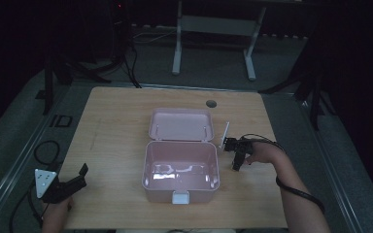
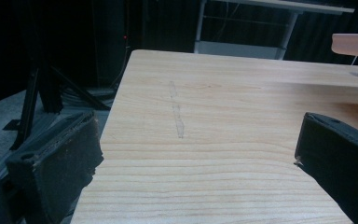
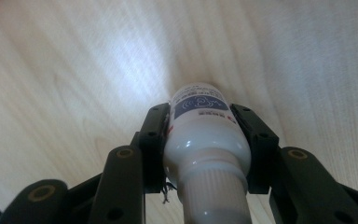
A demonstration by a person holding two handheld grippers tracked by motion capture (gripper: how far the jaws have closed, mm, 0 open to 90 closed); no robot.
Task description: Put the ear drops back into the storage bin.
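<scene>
The room was dim, and a pale wooden table (image 1: pixel 116 121) stood lit in the middle of it, with a pink plastic box (image 1: pixel 180 170) sitting near its centre. The box was open, its lid (image 1: pixel 180 124) thrown back flat on the far side, and a small white latch (image 1: pixel 180 197) showed on the near wall. From the high view the inside looked bare apart from glare on the bottom. To the right of the box, just beside its far right corner, the person's right hand (image 1: pixel 267 153) held the right gripper (image 1: pixel 236 154) pointing down toward the tabletop, its cable looping back along the forearm. In the right gripper view the jaws were closed on a small white bottle (image 3: pixel 205 140), pressing it from both sides at the shoulder (it had a ribbed white cap toward the camera and a dark blue label on its far end), and the bottle's far end was close to the wood, though I could not tell whether it touched. A thin white strip (image 1: pixel 225 134) stood propped near the box, by that gripper; what it was I could not make out. Down at the near left corner the left gripper (image 1: pixel 75 178) rested low by the table's edge, its grey three-cornered plate (image 1: pixel 42 182) facing up. In its own view, its jaws stood wide apart with nothing but bare wood between them.
</scene>
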